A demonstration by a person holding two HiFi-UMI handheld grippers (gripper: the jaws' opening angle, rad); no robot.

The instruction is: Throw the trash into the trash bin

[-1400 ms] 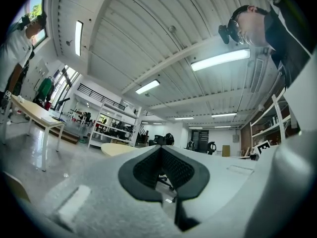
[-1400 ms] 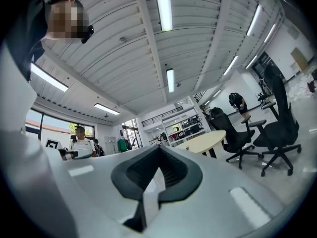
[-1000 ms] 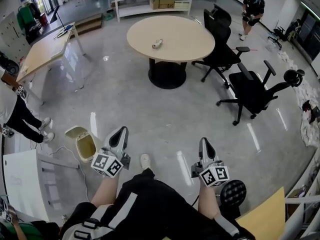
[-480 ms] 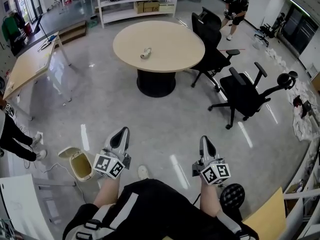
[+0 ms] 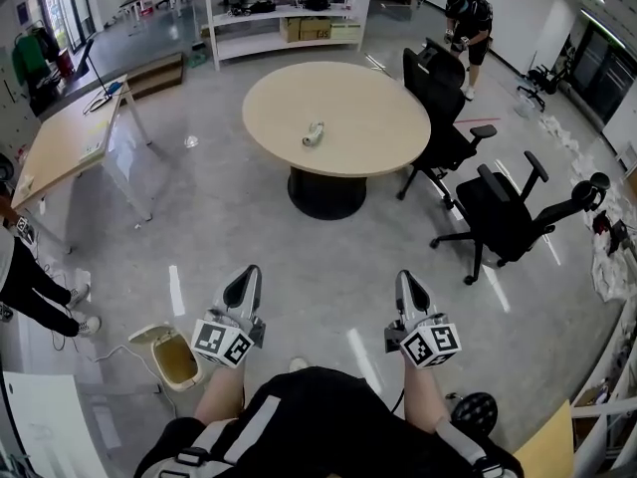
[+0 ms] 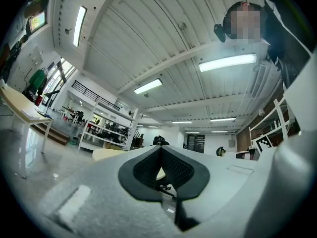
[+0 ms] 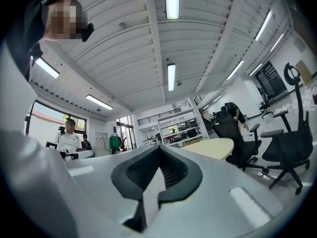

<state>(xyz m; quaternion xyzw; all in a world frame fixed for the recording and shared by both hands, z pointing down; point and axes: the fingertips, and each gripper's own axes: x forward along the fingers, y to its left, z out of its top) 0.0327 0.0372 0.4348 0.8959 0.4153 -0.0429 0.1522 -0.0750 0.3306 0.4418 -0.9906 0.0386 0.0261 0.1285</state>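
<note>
The trash (image 5: 314,133), a small pale crumpled piece, lies on the round beige table (image 5: 368,137) ahead of me. The cream trash bin (image 5: 171,355), lid flipped open, stands on the floor at the lower left, just beside my left gripper (image 5: 246,275). My right gripper (image 5: 406,279) is held level with it, over the bare floor. Both are shut, their tips together with nothing between them. In the left gripper view the left gripper (image 6: 159,148) points toward the table (image 6: 106,153). In the right gripper view the right gripper (image 7: 159,147) also faces the table (image 7: 213,148).
Two black office chairs (image 5: 443,108) (image 5: 508,212) stand right of the round table. A long rectangular table (image 5: 65,142) is at the left, with a person's legs (image 5: 35,287) nearby. White shelves (image 5: 284,8) and another person (image 5: 468,18) are at the back.
I have walked forward: the round table has come nearer and the trash bin has slid down toward the view's lower left. Both grippers were carried along, still shut.
</note>
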